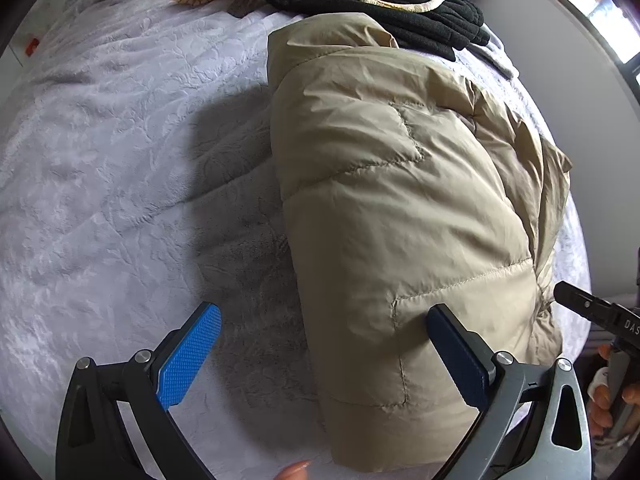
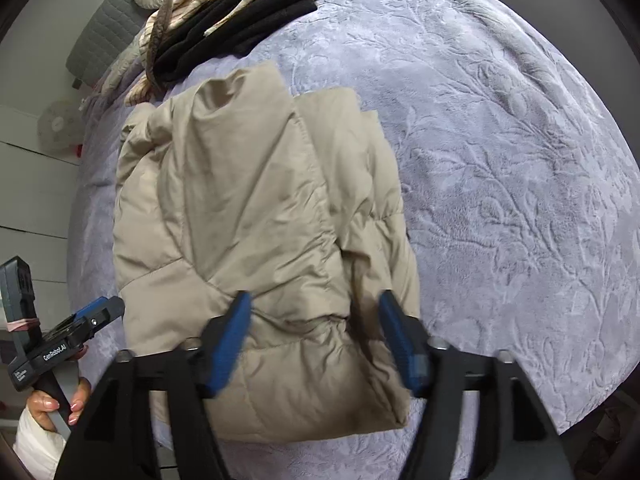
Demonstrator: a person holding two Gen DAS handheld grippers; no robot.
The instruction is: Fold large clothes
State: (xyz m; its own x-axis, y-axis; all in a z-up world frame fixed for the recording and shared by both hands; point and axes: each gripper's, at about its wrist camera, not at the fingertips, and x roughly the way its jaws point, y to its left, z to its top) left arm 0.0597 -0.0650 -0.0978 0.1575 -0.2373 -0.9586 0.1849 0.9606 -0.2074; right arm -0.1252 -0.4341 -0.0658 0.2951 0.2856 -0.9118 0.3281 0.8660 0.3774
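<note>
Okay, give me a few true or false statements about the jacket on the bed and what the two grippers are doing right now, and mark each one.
1. The beige puffer jacket lies folded into a compact bundle on the lavender bedspread. True.
2. The left gripper is clamped shut on the jacket. False: its jaws stand wide open, one over the bedspread, one over the jacket.
3. A pile of black clothes sits beyond the jacket's far end. True.
4. The right gripper hovers far off the jacket, over bare bedspread. False: its open jaws sit over the jacket's near edge.
5. The jacket is bright red. False: it is beige.
</note>
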